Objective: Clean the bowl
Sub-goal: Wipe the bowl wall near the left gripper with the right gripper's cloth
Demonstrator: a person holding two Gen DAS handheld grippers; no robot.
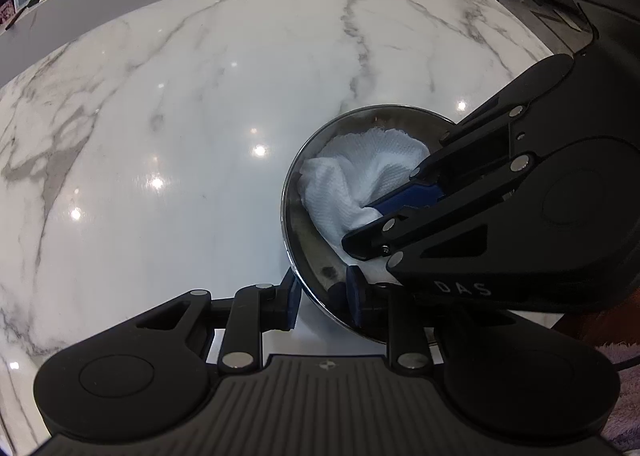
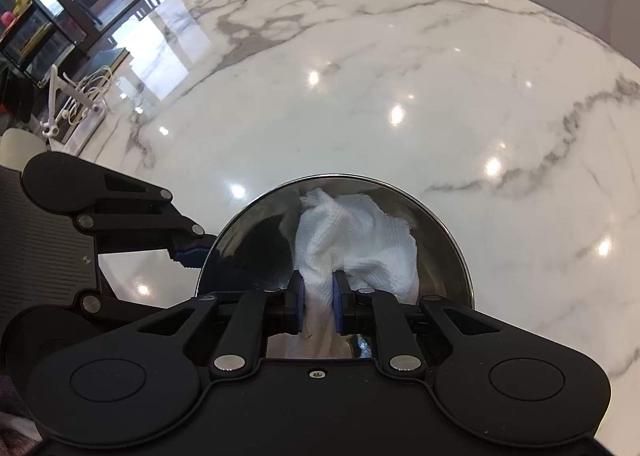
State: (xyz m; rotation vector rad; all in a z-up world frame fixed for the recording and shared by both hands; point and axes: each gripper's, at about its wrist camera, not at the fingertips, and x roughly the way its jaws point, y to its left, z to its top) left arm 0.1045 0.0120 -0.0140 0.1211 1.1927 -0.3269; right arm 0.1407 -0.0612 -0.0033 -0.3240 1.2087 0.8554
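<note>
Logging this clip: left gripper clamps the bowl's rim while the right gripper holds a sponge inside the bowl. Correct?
Not a sponge. The right gripper holds a white paper towel inside the bowl, as the right wrist view shows. The left gripper does clamp the rim.

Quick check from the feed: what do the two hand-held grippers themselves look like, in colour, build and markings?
Both are matte black: left hand-held gripper, right hand-held gripper. Each has blue finger pads, linkage arms with silver pivot pins, round discs either side and a ribbed body. White "DAS" lettering marks the right one. No cables are visible on them.
</note>
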